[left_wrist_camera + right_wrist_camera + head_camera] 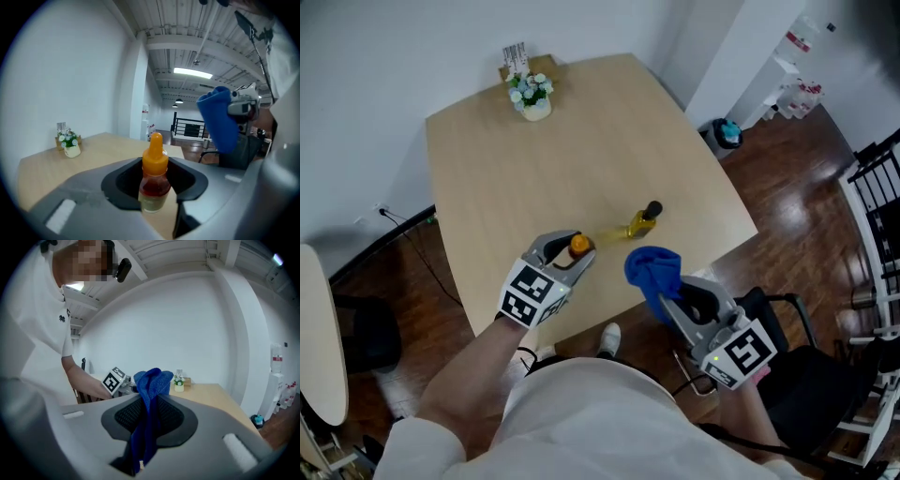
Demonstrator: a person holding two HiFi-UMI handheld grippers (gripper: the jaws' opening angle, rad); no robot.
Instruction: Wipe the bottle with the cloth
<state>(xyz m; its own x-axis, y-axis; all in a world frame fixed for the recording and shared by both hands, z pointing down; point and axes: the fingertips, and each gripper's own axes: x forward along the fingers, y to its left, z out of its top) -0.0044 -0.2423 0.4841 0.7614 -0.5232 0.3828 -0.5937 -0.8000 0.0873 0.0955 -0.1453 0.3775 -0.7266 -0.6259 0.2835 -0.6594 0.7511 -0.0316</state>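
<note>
My left gripper (570, 253) is shut on a small bottle (578, 246) with an orange cap and amber liquid, held upright above the table's near edge. In the left gripper view the bottle (154, 176) stands between the jaws. My right gripper (672, 296) is shut on a blue cloth (653, 270), which bunches up past the jaws a short way right of the bottle, apart from it. In the right gripper view the cloth (150, 394) hangs folded between the jaws, and the left gripper's marker cube (114, 379) shows behind it.
A second bottle (642, 222) with yellow liquid and a black cap lies on the wooden table (581, 141) just beyond the grippers. A small white flower pot (532, 97) stands at the far edge. A black chair (787, 366) is at the right.
</note>
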